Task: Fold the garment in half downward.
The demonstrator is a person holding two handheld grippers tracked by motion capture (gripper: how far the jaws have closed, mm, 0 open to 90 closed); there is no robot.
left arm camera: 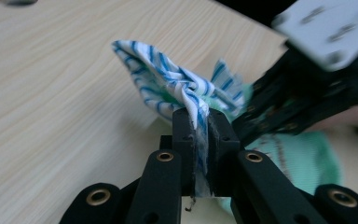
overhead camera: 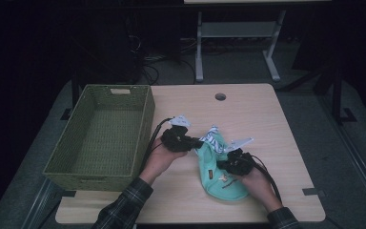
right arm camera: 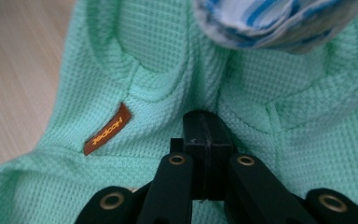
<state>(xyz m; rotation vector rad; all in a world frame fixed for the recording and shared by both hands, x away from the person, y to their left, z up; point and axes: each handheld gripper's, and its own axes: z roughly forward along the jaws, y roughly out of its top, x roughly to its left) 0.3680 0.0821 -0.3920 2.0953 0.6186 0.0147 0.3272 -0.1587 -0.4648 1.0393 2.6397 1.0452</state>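
A mint-green waffle-knit garment (overhead camera: 220, 185) lies on the wooden table (overhead camera: 262, 119) near its front edge. It has an orange label (right arm camera: 107, 129) and a blue-and-white striped part (overhead camera: 214, 136). My left gripper (left arm camera: 204, 116) is shut on a fold of the striped cloth (left arm camera: 163, 79) and holds it off the table. My right gripper (right arm camera: 207, 122) has its jaws shut flush, tips down on the green knit (right arm camera: 158, 56); I see no cloth between them. In the high view the left gripper (overhead camera: 198, 142) is at the garment's upper left and the right gripper (overhead camera: 224, 165) over its middle.
A green wicker basket (overhead camera: 145, 125) stands on the table's left side, beside the person's left hand. A round cable hole (overhead camera: 220, 97) sits near the table's far edge. Beyond the table stand a second desk's legs (overhead camera: 199, 57) on a dark floor.
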